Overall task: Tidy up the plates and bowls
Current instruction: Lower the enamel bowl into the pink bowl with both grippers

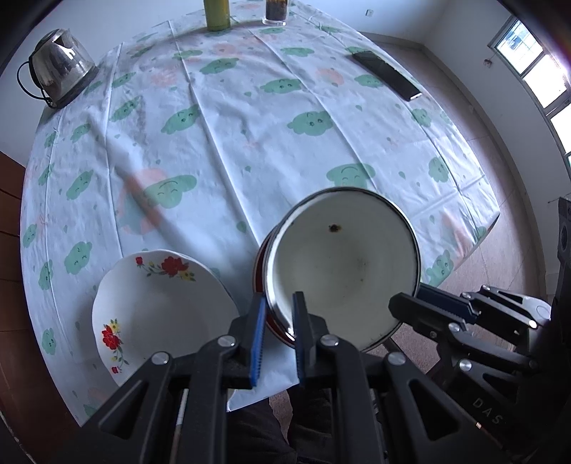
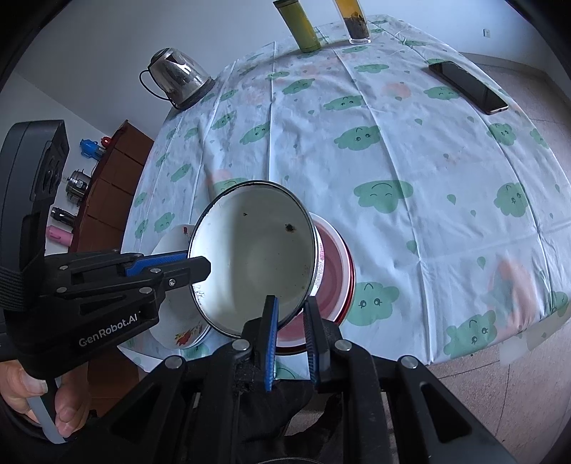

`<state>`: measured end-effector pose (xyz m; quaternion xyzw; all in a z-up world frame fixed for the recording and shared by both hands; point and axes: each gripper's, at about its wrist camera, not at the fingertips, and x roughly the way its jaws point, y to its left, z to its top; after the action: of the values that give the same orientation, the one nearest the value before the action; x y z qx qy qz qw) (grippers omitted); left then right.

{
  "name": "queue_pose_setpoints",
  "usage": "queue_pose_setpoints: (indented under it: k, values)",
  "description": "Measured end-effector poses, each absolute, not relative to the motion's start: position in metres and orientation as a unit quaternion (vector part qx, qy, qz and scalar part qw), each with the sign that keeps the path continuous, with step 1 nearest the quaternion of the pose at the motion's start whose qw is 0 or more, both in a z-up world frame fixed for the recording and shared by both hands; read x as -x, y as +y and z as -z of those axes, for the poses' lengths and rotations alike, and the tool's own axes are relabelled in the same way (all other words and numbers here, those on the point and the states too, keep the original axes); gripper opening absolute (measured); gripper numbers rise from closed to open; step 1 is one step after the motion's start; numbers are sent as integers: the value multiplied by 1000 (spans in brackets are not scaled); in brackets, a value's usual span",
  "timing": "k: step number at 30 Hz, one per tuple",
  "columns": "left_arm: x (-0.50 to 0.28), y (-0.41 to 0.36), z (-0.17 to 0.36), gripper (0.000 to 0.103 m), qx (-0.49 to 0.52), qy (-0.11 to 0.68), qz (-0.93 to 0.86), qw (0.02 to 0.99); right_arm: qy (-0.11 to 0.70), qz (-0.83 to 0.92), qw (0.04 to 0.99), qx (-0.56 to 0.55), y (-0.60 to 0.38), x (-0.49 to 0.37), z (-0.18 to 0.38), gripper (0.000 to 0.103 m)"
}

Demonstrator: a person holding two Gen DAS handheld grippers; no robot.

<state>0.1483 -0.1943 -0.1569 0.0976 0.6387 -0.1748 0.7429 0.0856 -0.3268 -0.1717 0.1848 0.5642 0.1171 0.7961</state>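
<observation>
A white enamel bowl [image 1: 342,271] [image 2: 253,257] with a dark rim is tilted so its inside faces me. My left gripper [image 1: 280,303] [image 2: 194,260] is shut on its left rim. My right gripper [image 2: 291,303] [image 1: 410,301] is shut on the opposite rim. Right behind and under it sits a red bowl [image 2: 337,275] [image 1: 257,271] on the table; I cannot tell if the two touch. A white plate with red flowers [image 1: 160,307] [image 2: 171,321] lies just left of them, near the table's front edge.
The tablecloth with green clouds [image 1: 249,125] [image 2: 410,150] carries a glass kettle [image 1: 60,67] [image 2: 178,78] at the far left, a green bottle [image 1: 217,14] [image 2: 299,28], a glass [image 1: 274,12] [image 2: 357,25] and a black phone [image 1: 389,75] [image 2: 467,87]. A wooden cabinet [image 2: 107,185] stands left.
</observation>
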Motion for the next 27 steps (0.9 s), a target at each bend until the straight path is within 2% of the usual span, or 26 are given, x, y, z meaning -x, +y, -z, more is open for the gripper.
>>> queue_pose_setpoints:
  k: [27]
  values:
    - [-145, -196, 180, 11, -98, 653, 181, 729, 581, -107, 784, -192, -325, -84, 194, 16]
